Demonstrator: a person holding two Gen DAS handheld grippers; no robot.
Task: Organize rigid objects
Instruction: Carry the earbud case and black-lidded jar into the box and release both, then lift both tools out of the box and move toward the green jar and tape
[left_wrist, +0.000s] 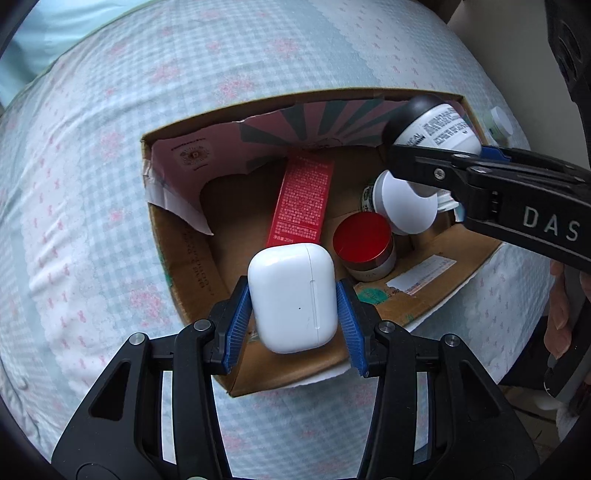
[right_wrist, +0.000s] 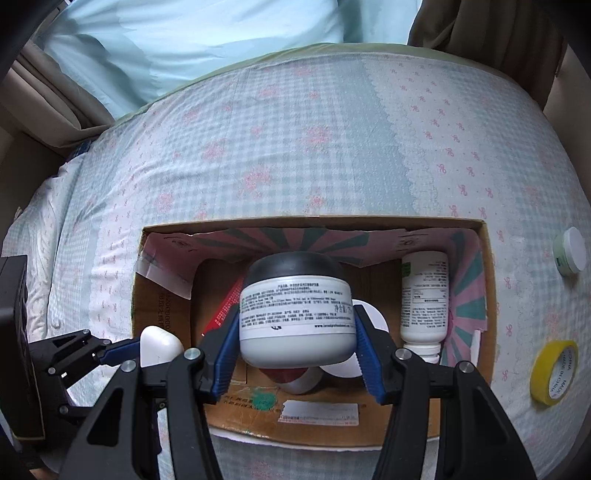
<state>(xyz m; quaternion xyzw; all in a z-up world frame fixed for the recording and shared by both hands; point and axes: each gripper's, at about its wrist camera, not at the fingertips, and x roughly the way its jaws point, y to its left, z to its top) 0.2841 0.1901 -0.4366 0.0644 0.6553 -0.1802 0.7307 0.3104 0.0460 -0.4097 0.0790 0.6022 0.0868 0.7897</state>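
So I've got the left gripper (left_wrist: 293, 317) clamped on the earbud case (left_wrist: 293, 297), right gripper (right_wrist: 297, 334) on the black-lidded jar (right_wrist: 295, 310), both over the cardboard box (right_wrist: 489, 295); next I'd lower each into a free spot.

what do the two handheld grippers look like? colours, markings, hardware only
Both match. The left gripper and right gripper have matte black linkage arms with triangular cutouts and silver pivot bolts. The jaws carry blue ribbed pads. White letters "DAS" show on the right gripper's body in the left wrist view. No cables visible. A bare hand grips it; no sleeve shows.
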